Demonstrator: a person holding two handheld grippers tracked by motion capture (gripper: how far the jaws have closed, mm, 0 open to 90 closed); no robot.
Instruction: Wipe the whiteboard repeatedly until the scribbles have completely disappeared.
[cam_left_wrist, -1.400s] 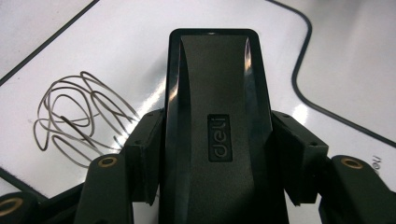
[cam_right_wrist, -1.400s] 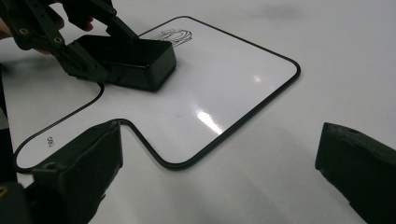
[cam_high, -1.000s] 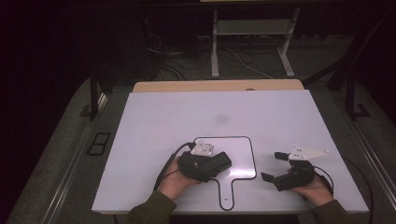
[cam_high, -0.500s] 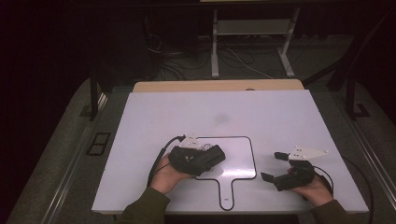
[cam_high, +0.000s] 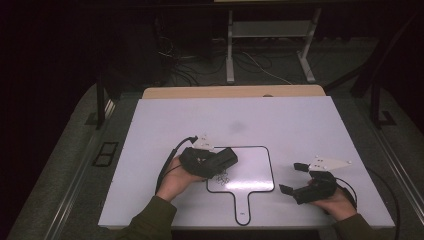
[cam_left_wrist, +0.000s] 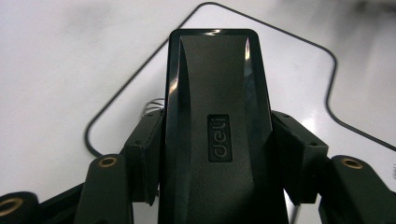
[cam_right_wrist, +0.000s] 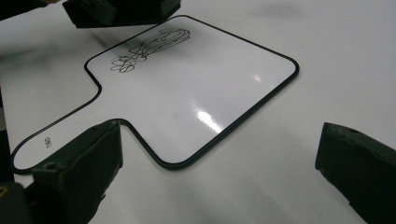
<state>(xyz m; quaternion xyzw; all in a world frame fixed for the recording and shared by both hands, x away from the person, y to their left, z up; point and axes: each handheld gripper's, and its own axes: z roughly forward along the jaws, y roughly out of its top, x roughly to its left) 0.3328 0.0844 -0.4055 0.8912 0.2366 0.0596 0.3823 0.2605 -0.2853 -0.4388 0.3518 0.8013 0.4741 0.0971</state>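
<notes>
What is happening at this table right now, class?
A person works with tongs in each hand at a white table. The left tongs are shut on a black eraser, holding it over the left part of a small paddle-shaped whiteboard. A black scribble remains on the board beside the eraser. The right tongs sit open to the right of the board, holding nothing.

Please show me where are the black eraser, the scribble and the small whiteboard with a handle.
black eraser (cam_left_wrist: 217, 135), left gripper view, on its top face.
scribble (cam_right_wrist: 147, 49), right gripper view, middle of the lines.
small whiteboard (cam_right_wrist: 201, 98), right gripper view, bare white surface.
</notes>
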